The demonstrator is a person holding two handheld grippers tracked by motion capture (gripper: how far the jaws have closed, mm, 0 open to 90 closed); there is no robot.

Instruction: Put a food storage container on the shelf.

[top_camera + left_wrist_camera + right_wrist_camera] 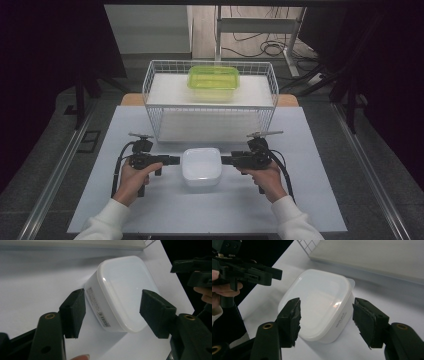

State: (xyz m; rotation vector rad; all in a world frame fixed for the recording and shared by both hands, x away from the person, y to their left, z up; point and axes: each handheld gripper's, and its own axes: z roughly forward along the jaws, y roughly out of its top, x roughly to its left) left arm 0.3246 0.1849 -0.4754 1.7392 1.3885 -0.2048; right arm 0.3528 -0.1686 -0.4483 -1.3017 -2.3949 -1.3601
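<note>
High view: white box (201, 168) on table (100, 200), between left claw (175, 160) and right claw (226, 160), before wire basket (159, 107) with green box (213, 82).
Left gripper view: jaws apart, flanking box (120, 295), not pressing.
Right gripper view: jaws apart around box (317, 305), clear of it.

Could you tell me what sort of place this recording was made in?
Probably a lab or test bench, not a home: a plain white table, cables trailing over the floor behind it, and a white wire basket set up on it.
</note>
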